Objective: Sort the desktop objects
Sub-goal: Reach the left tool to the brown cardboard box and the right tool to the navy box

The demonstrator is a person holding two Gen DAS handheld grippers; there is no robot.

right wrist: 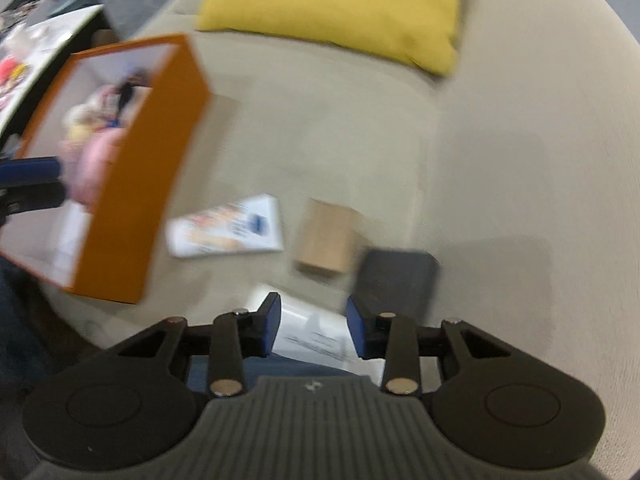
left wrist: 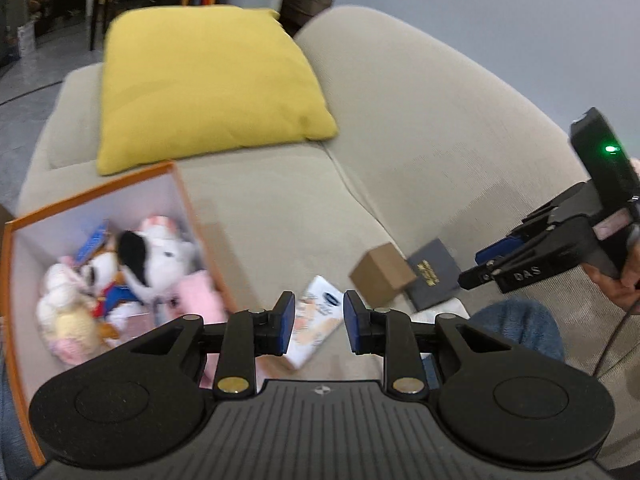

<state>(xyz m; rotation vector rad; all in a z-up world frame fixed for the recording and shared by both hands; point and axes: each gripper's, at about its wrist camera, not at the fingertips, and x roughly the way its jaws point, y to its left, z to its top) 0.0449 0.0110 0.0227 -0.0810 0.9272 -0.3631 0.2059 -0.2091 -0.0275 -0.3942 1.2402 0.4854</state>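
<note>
An orange box (left wrist: 182, 196) with white inner walls stands on the beige sofa, with several plush toys (left wrist: 148, 256) inside. It also shows in the right wrist view (right wrist: 136, 184). A white printed packet (left wrist: 316, 320) (right wrist: 232, 226), a small brown cardboard box (left wrist: 382, 274) (right wrist: 328, 236) and a dark box (left wrist: 434, 274) (right wrist: 396, 276) lie on the seat. My left gripper (left wrist: 320, 326) is open and empty above the packet. My right gripper (right wrist: 312, 326) is open and empty over white papers (right wrist: 320, 336). It also shows in the left wrist view (left wrist: 480, 264), beside the dark box.
A yellow cushion (left wrist: 208, 84) (right wrist: 340, 4) leans on the sofa (left wrist: 440, 140) behind the objects. A low table (right wrist: 44, 44) with clutter stands off the sofa's left. Blue denim (left wrist: 520, 328) shows at the front edge.
</note>
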